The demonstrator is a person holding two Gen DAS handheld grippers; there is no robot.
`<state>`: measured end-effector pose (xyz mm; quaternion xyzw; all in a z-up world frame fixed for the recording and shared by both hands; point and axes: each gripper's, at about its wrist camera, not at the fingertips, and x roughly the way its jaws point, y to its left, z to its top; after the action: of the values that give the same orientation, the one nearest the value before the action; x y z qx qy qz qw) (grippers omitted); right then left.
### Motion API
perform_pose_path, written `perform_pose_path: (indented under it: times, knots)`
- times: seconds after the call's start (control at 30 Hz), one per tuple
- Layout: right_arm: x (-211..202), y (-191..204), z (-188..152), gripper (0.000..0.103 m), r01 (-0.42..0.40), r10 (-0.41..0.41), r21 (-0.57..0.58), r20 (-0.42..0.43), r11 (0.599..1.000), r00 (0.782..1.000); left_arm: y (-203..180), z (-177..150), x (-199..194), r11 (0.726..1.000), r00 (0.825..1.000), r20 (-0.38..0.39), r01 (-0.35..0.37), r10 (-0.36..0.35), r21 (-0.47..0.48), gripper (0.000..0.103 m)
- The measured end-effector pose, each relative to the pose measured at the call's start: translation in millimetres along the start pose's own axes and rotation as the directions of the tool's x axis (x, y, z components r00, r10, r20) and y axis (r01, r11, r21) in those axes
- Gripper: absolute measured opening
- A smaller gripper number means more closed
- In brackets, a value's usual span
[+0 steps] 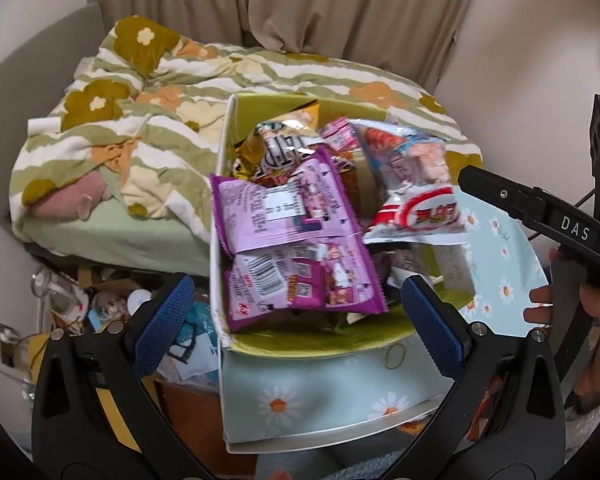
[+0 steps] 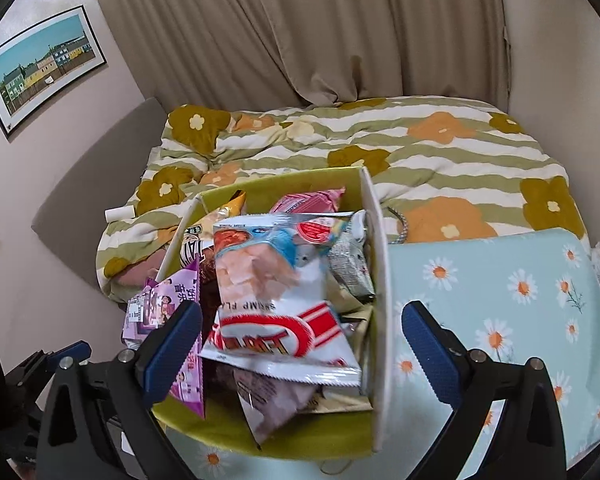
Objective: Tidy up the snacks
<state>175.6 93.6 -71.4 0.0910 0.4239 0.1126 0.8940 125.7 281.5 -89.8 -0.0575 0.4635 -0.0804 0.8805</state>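
Purple snack packet (image 1: 296,236) ahead between the spread left tongs (image 1: 298,314), heaped in the green-lined box (image 1: 316,342). White shrimp-flavour bag (image 2: 284,304) ahead between the spread right tongs (image 2: 302,344), same box. Nothing gripped. Floral bed (image 2: 440,152) beyond.

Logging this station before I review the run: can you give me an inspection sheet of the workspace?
Surface: daisy-print table, partly bare.
Job's things: open box heaped with snacks; purple packet and shrimp-flavour bag on top.
Clutter: heap of oddments on the floor, left.
Grippers: left gripper and right gripper open, empty.
Cables: thin dark cable behind the right tool.
Surroundings: bed with floral duvet, curtains, framed picture.
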Motion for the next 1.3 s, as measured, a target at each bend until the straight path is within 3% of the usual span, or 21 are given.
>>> perform_pose_path:
  times: [0.3,0.67,0.83,1.3]
  knots:
    - [-70,-11,0,0.100,0.014,-0.007,-0.065,0.111,0.998,0.994,-55,-3,-49,0.998,0.992,0.119,-0.046,0.041,0.034,0.103]
    - [-173,-52,-35,0.100,0.205,-0.176,-0.114,0.222,0.972,0.959,-129,-29,-123,0.991,0.940,0.323,-0.127,0.108,0.039,0.103]
    - [-191,-68,-55,0.100,0.214,-0.191,-0.096,0.207,0.972,0.960,-146,-44,-128,0.988,0.934,0.340,-0.141,0.110,0.067,0.103]
    - [-211,-87,-79,0.100,0.240,-0.223,-0.057,0.212,0.969,0.951,-172,-58,-123,0.985,0.941,0.329,-0.121,0.075,0.121,0.103]
